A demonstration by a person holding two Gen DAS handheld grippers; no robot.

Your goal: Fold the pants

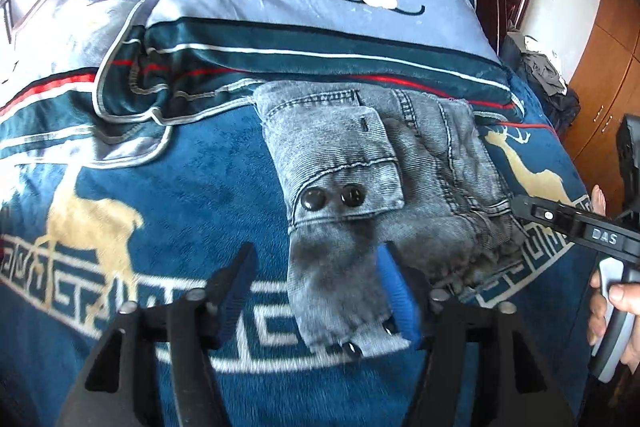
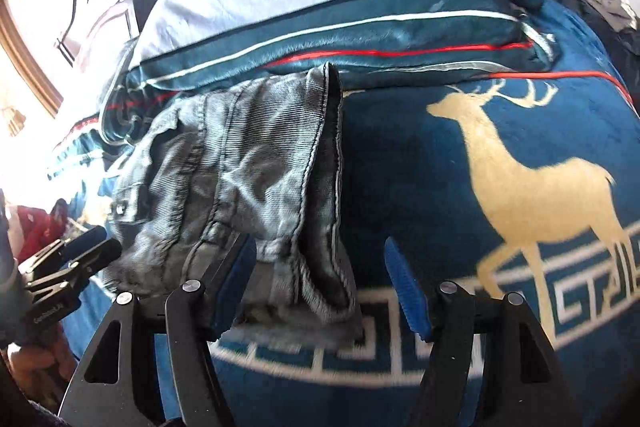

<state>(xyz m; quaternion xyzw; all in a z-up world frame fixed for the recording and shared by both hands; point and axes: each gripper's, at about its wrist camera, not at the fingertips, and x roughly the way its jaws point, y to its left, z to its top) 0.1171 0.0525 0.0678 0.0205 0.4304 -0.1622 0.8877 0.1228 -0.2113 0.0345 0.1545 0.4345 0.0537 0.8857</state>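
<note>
Looking down the left wrist view: left hand-held gripper point(image 1: 316, 291) jaws wide apart, gripping nothing, near edge of the folded grey pants point(image 1: 372, 187) between the blue pads; pants lie on the blue deer-print bed cover point(image 1: 180, 187) below the pillow point(image 1: 320, 15). Right wrist view: right hand-held gripper point(image 2: 320, 287) also spread open, holding nothing, pants hem between its fingers, untouched

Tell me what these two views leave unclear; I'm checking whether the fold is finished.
- Pants, left wrist view: near hem behind the gripper finger.
- Pants, right wrist view: near edge blurred, partly behind a finger.
- Layers underneath: hidden by the top layer in both.
</note>
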